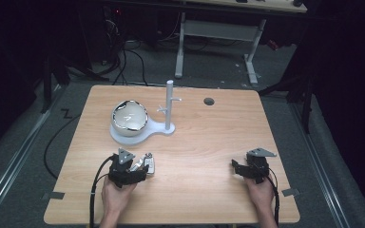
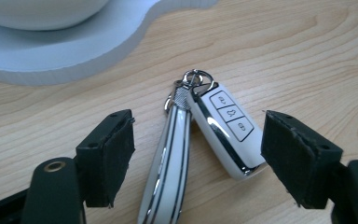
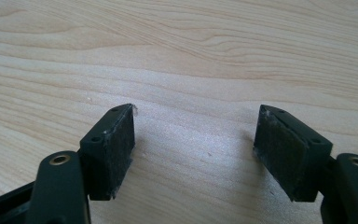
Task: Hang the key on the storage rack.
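The left hand-held gripper (image 2: 198,154) stands with jaws apart around the white key fob (image 2: 226,130) and its strap (image 2: 168,163), which lie flat on the worktop (image 1: 209,142). Just beyond sits a white stand (image 1: 142,133) holding a bowl (image 1: 129,116). The right hand-held gripper (image 3: 193,149) gapes over bare wood.

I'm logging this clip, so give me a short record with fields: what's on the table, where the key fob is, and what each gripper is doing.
surface: wooden table
work item: white car key fob with a strap, lying flat between the open jaws
left gripper: open, around the fob, not closed on it
right gripper: open, over bare wood, holding nothing
behind the fob: white stand whose base carries a bowl
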`<state>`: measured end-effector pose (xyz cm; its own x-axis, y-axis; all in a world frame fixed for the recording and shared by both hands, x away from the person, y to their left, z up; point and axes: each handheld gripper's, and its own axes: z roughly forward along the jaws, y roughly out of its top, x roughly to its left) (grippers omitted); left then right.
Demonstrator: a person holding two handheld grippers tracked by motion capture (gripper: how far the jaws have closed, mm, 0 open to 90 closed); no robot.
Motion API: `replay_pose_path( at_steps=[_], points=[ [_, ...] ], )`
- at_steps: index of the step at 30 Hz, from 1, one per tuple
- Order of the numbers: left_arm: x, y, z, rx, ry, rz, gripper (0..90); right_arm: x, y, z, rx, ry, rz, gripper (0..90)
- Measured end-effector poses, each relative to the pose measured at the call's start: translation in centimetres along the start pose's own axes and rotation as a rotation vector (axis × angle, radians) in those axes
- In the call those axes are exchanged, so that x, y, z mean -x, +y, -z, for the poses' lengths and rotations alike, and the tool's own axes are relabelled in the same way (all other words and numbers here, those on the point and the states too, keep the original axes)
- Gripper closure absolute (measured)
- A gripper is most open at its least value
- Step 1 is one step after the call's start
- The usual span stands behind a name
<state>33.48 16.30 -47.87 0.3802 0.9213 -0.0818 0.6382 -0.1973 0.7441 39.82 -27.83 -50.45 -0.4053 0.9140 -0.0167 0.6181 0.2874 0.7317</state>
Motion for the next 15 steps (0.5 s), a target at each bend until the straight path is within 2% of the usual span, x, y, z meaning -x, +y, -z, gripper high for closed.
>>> replay_pose_path(
  at_steps=[7, 12, 15],
  points=[
    [0.3, 0.1, -1.4, -0.033, 0.006, -0.001, 25.2, 0.0, 0.0, 0.0, 0.000, 0.000, 0.000, 29.0],
    [0.2, 0.0, -1.9, -0.023, 0.007, 0.006, 26.2, 0.0, 0.0, 0.0, 0.000, 0.000, 0.000, 29.0],
    [0.1, -0.1, -2.2, -0.042, 0.010, 0.011, 26.5, 0.0, 0.0, 0.0, 0.000, 0.000, 0.000, 29.0]
  ],
)
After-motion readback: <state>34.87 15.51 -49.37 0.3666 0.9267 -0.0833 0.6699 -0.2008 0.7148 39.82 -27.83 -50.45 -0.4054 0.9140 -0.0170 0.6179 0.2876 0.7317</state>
